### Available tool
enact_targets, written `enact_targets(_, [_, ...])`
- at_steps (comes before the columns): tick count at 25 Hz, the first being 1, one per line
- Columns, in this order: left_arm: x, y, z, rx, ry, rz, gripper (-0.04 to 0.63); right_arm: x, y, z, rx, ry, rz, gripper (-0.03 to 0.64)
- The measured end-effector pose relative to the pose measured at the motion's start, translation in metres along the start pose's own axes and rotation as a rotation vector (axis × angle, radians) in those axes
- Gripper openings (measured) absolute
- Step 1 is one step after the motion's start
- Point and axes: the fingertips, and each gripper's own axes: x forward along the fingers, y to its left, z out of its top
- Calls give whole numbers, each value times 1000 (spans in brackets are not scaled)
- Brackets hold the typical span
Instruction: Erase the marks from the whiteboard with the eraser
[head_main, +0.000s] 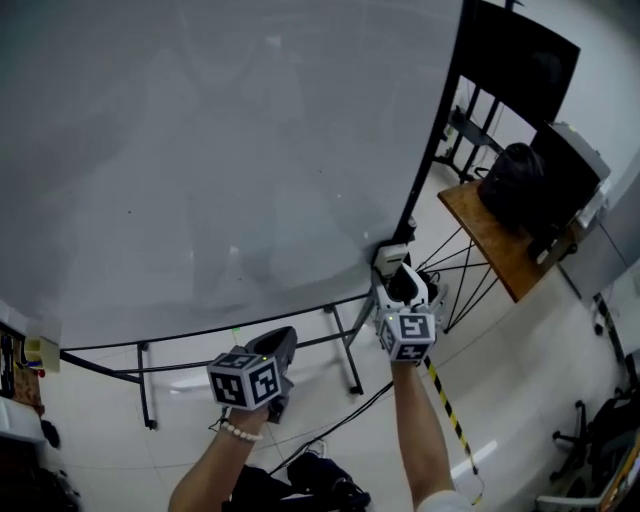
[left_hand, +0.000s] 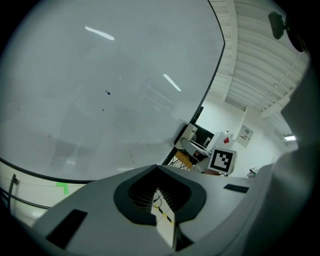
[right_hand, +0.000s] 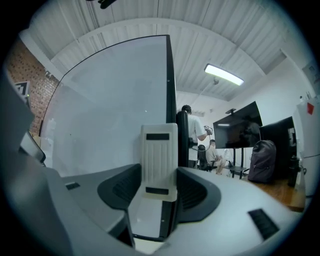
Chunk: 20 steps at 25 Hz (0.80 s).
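The large whiteboard (head_main: 200, 150) fills the upper left of the head view. It looks almost clean, with only a few tiny dark specks (left_hand: 107, 92). My right gripper (head_main: 397, 282) is by the board's lower right corner, shut on a white eraser (head_main: 390, 258). In the right gripper view the ribbed eraser (right_hand: 159, 160) stands upright between the jaws of the right gripper (right_hand: 159, 187), beside the board's black edge (right_hand: 171, 100). My left gripper (head_main: 280, 348) hangs below the board's bottom edge. In its own view the left gripper (left_hand: 162, 202) is shut with nothing held.
A wooden table (head_main: 490, 240) with a black backpack (head_main: 510, 185) stands to the right, and a dark screen (head_main: 520, 55) behind it. The board's stand legs (head_main: 345, 350) and cables are on the floor below. Yellow-black tape (head_main: 445, 400) runs across the floor. People (right_hand: 192, 130) are past the board.
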Motion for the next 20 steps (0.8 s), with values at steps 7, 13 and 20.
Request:
enact_targets(7, [-5, 18, -21, -30, 20, 19, -12, 5, 6, -46, -3, 45, -22, 255])
enact_targets(13, [-17, 31, -31, -40, 17, 40, -12, 6, 21, -54, 4, 52, -30, 255])
enact_targets(20, [-40, 52, -32, -54, -22, 63, -12, 8, 54, -59, 3, 50, -13, 255])
